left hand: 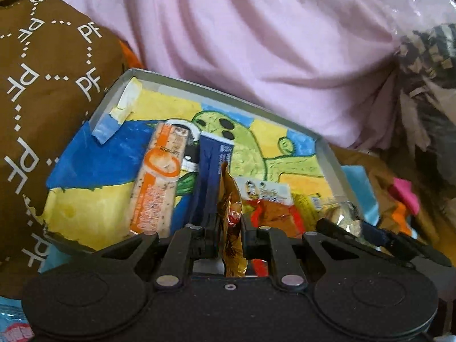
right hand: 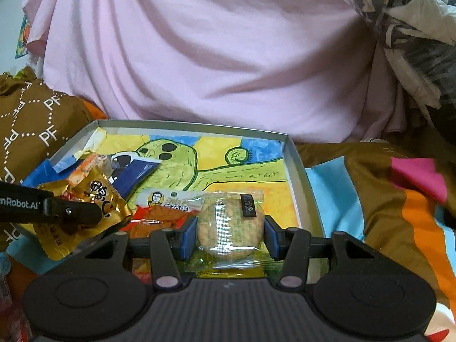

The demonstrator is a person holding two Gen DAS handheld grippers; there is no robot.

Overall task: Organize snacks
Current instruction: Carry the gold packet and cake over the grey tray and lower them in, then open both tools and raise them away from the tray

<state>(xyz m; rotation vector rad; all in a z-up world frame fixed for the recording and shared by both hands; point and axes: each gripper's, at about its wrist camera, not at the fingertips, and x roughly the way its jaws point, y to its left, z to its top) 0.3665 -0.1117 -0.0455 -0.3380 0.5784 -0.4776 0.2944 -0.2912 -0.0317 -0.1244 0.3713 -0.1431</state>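
A shallow grey tray (left hand: 330, 154) (right hand: 296, 176) lined with a painted green-figure drawing lies on the bed. My left gripper (left hand: 230, 228) is shut on a gold foil snack packet (left hand: 231, 196), held edge-on over the tray's near left side. The right wrist view shows that packet (right hand: 94, 196) in the left gripper (right hand: 85, 213). My right gripper (right hand: 230, 228) is shut on a round cracker in a clear wrapper (right hand: 230, 216), over the tray's near right part. In the tray lie an orange bar (left hand: 159, 176), a dark blue packet (left hand: 211, 171) and a red-and-white packet (right hand: 165, 208).
Pink fabric (right hand: 213, 57) rises right behind the tray. A brown cloth printed PF (left hand: 42, 85) bulges at the left. A striped brown, orange, pink and blue blanket (right hand: 399, 213) spreads to the right. A patterned plastic bag (right hand: 413, 28) hangs at the upper right.
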